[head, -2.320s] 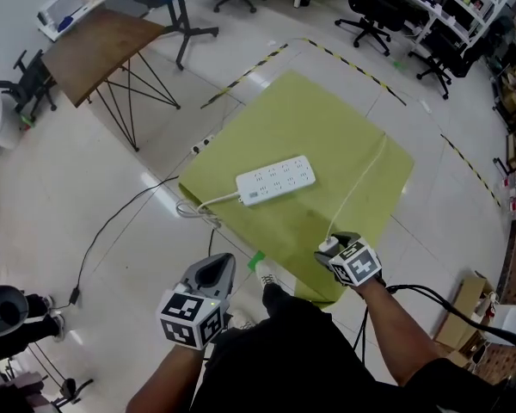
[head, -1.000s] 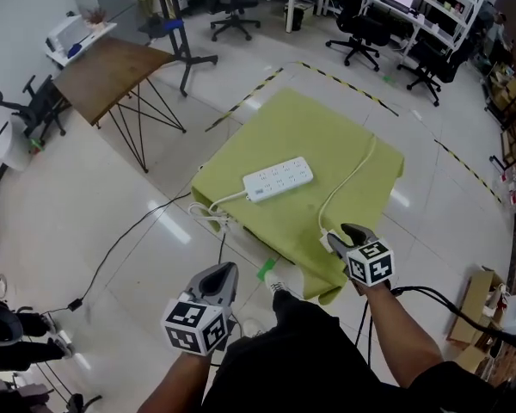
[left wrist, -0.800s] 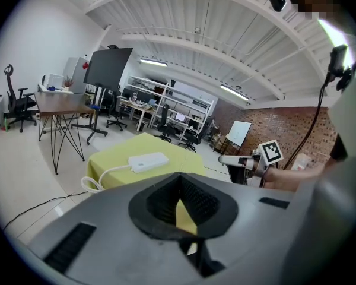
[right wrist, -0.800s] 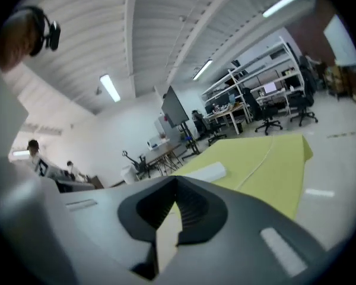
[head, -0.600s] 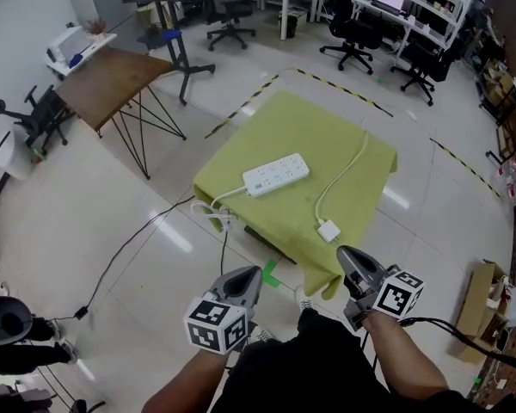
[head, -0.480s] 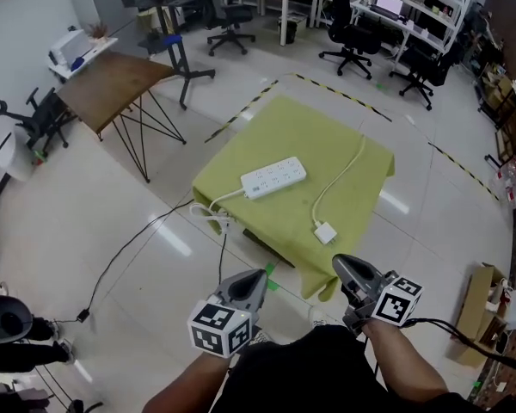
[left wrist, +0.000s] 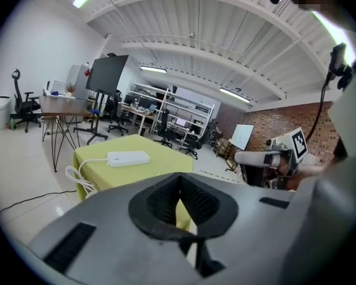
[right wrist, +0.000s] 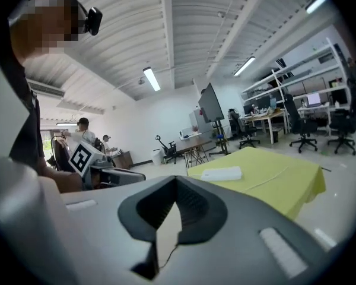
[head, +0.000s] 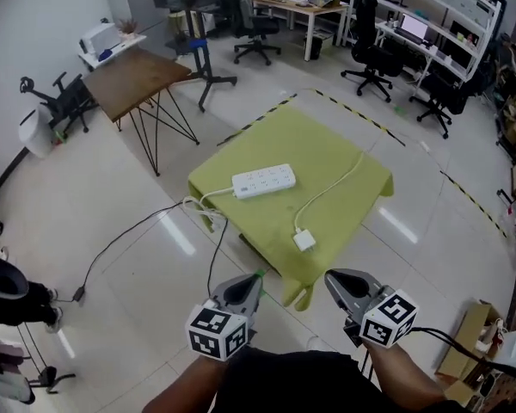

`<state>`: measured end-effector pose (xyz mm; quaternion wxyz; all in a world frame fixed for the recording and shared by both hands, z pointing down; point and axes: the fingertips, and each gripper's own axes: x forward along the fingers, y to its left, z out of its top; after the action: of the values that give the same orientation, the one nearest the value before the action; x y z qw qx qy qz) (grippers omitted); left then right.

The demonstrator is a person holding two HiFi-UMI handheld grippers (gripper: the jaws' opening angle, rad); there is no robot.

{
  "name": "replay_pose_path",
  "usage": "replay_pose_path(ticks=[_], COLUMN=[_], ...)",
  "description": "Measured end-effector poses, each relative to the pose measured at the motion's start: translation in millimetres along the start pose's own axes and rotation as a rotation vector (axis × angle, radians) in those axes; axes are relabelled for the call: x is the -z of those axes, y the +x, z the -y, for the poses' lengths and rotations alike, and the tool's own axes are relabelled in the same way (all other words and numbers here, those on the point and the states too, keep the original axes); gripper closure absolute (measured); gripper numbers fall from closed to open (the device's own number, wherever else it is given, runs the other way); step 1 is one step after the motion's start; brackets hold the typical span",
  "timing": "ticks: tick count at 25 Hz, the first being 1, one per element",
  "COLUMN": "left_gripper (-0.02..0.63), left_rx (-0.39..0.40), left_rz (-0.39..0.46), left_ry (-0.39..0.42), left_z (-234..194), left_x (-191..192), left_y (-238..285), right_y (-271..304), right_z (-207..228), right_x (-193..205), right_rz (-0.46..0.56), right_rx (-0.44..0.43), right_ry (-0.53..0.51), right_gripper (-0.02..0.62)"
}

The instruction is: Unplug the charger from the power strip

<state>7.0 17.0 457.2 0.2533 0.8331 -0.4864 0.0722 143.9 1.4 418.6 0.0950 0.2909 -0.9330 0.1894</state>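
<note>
Lying near the front edge of the green-clothed table [head: 327, 144], the white charger [head: 304, 240] is seen unplugged, well apart from the power strip [head: 263, 181], which rests farther back toward the left side of the cloth. A thin white cable [head: 331, 188] is led from the charger across the cloth toward the far right corner. The strip's own white cord [head: 202, 206] is looped over the table's left edge, and a dark cable [head: 125, 239] is trailed across the shiny floor near it.

Both tools are held low in the head view, short of the table and touching nothing on it. The left gripper [head: 246, 286] is shown in its own view with the jaws pressed together and nothing pinched between them; the power strip can be made out beyond the tips. The right gripper [head: 337, 279] is likewise closed tight — nothing is caught between its pads — and the strip and cloth are seen past it.

A wooden table [head: 142, 74] on thin black legs is placed to the far left, and black-and-yellow tape [head: 353, 110] is laid on the floor behind the cloth.
</note>
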Motion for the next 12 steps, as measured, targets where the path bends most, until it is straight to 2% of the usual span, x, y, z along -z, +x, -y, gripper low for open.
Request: replay_pose_path(ticks=[7,12], left_gripper=[0.600,0.600], left_rx=[-0.131,-0.218], left_rz=[0.044,0.061], left_ry=[-0.028,-0.092], left_z=[81,126], left_x=[20,42], left_y=[7,14], right_y=[-75,-115], right_z=[41,62], right_x=[14,30], right_rz=[-0.023,-0.064], right_rx=[-0.087,-0.146], right_ry=[-0.041,-0.062], right_gripper=[0.594,0.594])
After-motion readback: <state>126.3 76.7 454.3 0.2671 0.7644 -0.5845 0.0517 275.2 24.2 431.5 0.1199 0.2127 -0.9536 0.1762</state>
